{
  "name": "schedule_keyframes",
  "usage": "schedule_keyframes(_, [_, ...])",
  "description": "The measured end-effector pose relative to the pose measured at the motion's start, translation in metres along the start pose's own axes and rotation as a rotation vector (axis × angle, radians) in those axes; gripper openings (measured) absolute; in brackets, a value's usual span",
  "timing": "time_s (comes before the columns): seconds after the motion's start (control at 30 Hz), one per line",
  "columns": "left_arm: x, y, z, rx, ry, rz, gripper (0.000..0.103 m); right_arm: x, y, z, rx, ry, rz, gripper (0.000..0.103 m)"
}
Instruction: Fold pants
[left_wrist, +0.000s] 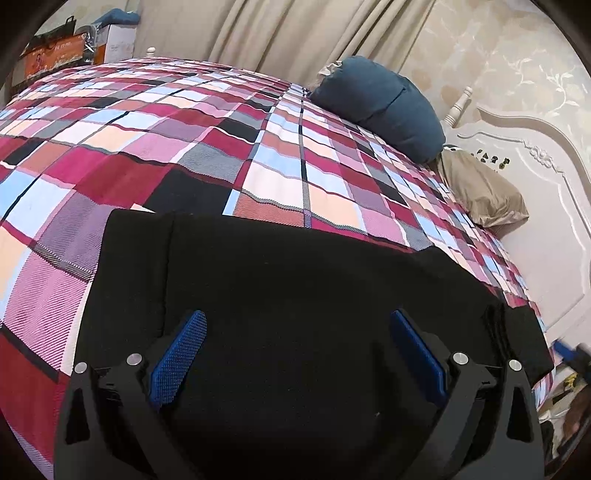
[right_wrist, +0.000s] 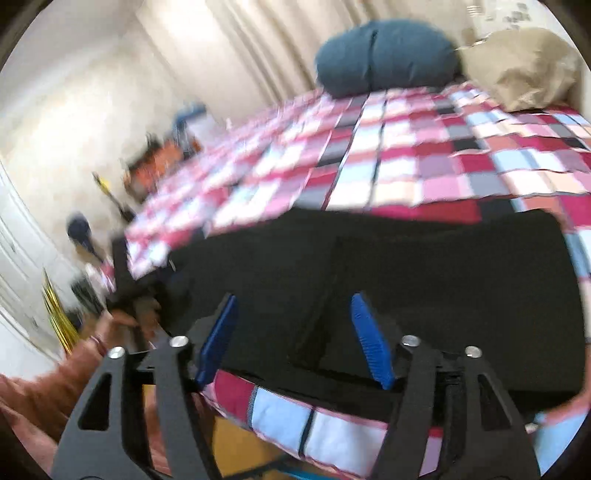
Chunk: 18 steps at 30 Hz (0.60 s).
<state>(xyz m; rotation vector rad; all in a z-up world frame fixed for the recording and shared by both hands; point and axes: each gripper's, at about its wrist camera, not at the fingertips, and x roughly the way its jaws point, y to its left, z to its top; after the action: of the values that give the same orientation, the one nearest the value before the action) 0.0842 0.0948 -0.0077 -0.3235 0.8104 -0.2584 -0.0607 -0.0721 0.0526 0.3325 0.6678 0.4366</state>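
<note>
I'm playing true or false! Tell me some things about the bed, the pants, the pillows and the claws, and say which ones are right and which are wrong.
1. The black folded pants lie on a checked red, pink and blue bedspread. True.
2. The left claw is squeezed shut on the pants. False: its blue pads stand wide apart, with nothing pinched between them.
3. A dark blue pillow sits next to a tan pillow near the white headboard. True.
4. The right claw is lifting the pants off the bed. False: it is open, and the pants lie flat.
5. The curtains behind the bed are bright green. False: they are beige.
</note>
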Motion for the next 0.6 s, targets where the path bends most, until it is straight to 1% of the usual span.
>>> schedule_keyframes(0.03, [0.000,0.000,0.000,-0.001,0.000,0.000,0.098,-0.021,-0.017,0.003,0.046,-0.045,-0.014,0.071])
schedule_keyframes(0.07, [0.000,0.000,0.000,-0.003,0.000,-0.001,0.098,-0.034,-0.029,0.004,0.077,-0.072,-0.021,0.074])
schedule_keyframes(0.1, [0.000,0.000,0.000,-0.007,-0.001,-0.003,0.098,-0.054,-0.053,0.006,0.134,-0.116,-0.031,0.075])
schedule_keyframes(0.13, [0.001,0.001,0.000,-0.009,-0.002,-0.003,0.098,-0.069,-0.078,0.006,0.199,-0.147,-0.062,0.075])
schedule_keyframes(0.2, [0.001,0.001,0.000,-0.008,-0.002,-0.002,0.098,-0.086,-0.122,0.004,0.303,-0.173,-0.134,0.075])
schedule_keyframes(0.23, [0.002,0.001,0.000,-0.005,-0.001,0.001,0.098,-0.090,-0.146,0.000,0.354,-0.169,-0.149,0.075])
schedule_keyframes(0.27, [0.002,0.001,0.000,-0.004,-0.001,0.003,0.098,-0.086,-0.163,-0.003,0.391,-0.138,-0.140,0.075])
schedule_keyframes(0.3, [0.002,0.001,0.001,-0.002,-0.001,0.006,0.098,-0.077,-0.181,-0.009,0.432,-0.085,-0.103,0.075])
schedule_keyframes(0.37, [0.002,0.001,0.001,-0.004,-0.001,0.006,0.098,-0.059,-0.201,-0.019,0.488,-0.038,-0.057,0.076])
schedule_keyframes(0.47, [0.003,0.002,0.001,-0.008,0.001,0.007,0.098,-0.040,-0.203,-0.025,0.499,-0.010,0.089,0.075])
schedule_keyframes(0.5, [0.003,0.002,0.001,-0.006,0.003,0.010,0.098,-0.038,-0.200,-0.024,0.488,-0.009,0.105,0.075])
schedule_keyframes(0.57, [0.004,0.001,0.002,-0.001,0.007,0.015,0.098,-0.030,-0.196,-0.021,0.477,0.012,0.164,0.075])
schedule_keyframes(0.6, [0.004,0.001,0.002,0.000,0.009,0.017,0.098,-0.027,-0.195,-0.020,0.472,0.019,0.156,0.075])
